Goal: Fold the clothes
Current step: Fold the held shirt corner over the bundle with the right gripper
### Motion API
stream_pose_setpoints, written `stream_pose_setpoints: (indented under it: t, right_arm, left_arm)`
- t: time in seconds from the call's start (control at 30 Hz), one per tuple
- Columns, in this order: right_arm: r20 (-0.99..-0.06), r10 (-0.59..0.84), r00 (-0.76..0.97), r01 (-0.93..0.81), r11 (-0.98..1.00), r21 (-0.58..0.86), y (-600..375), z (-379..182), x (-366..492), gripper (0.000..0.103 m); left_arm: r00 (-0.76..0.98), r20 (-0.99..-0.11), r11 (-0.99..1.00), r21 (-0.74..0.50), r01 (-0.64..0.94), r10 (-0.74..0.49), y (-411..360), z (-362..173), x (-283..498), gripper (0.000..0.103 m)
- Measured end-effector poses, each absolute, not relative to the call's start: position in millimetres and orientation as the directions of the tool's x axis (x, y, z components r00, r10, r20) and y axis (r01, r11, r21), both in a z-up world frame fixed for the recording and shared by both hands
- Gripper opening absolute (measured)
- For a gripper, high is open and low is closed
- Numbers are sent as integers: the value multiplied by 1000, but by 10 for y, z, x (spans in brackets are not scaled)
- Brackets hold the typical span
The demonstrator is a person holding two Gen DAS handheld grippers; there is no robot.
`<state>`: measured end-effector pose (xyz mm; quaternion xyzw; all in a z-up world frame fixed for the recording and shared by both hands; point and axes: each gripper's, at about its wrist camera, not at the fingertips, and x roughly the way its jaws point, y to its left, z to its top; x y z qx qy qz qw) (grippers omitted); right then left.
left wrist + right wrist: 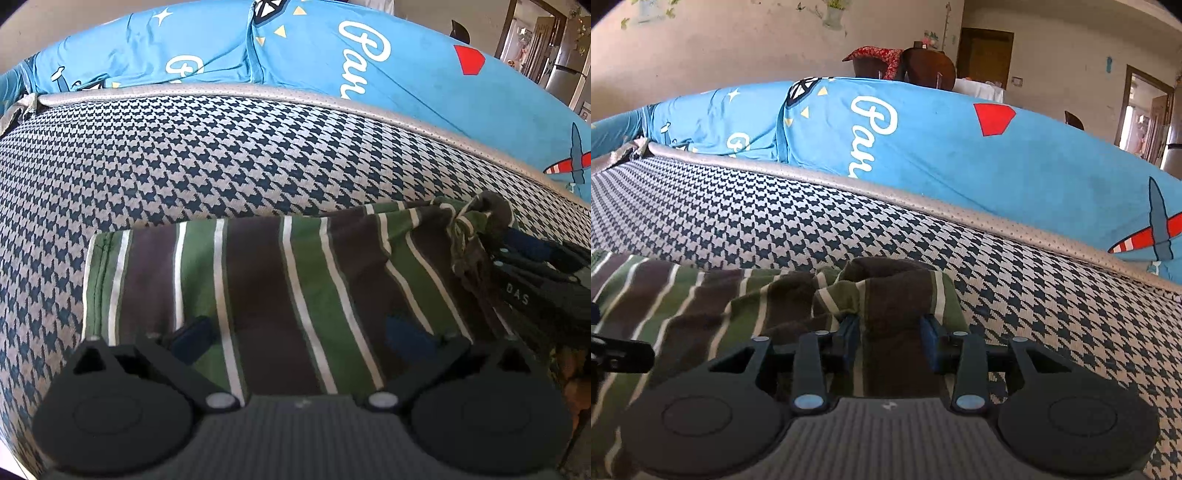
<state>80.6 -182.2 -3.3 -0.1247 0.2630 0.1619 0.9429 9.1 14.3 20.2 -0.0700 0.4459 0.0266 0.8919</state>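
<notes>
A green, brown and white striped garment [258, 280] lies flat on a houndstooth cushion [184, 155]. My left gripper [299, 338] is open, its blue pads [192, 338] wide apart just above the cloth. At the garment's right end the cloth is bunched and raised [476, 221] where my right gripper [491, 251] meets it. In the right wrist view, my right gripper [891, 338] is shut on a thick brown fold of the garment [894, 295], with a blue pad [849, 336] pressed against each side. The rest of the garment [683, 295] trails to the left.
A blue quilt with white lettering [923, 147] lies behind the cushion's grey piped edge [886, 195]. The houndstooth cushion [1052, 295] spreads right of the fold. The left gripper's black body [617, 354] shows at the left edge. A chair [923, 66] and doorways stand in the room behind.
</notes>
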Motion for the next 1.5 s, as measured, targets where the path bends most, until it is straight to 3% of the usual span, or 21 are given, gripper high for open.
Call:
stream_pose_setpoints:
  t: [0.47, 0.6, 0.97, 1.5]
  right_arm:
    - [-536, 228, 813, -352, 925, -141, -1857, 97, 544, 41]
    - [-534, 222, 816, -343, 929, -138, -1853, 131, 395, 47]
    - [-560, 213, 800, -342, 930, -135, -1833, -18, 306, 49]
    - [-556, 198, 807, -314, 942, -120, -1838, 75, 176, 50]
  left_arm:
    - [618, -786, 991, -85, -103, -4, 137, 212, 111, 103]
    - [613, -790, 992, -66, -112, 16, 132, 182, 115, 103]
    - [598, -797, 994, 18, -109, 80, 64, 59, 122, 103]
    - [616, -782, 994, 39, -102, 94, 18, 5, 78, 103]
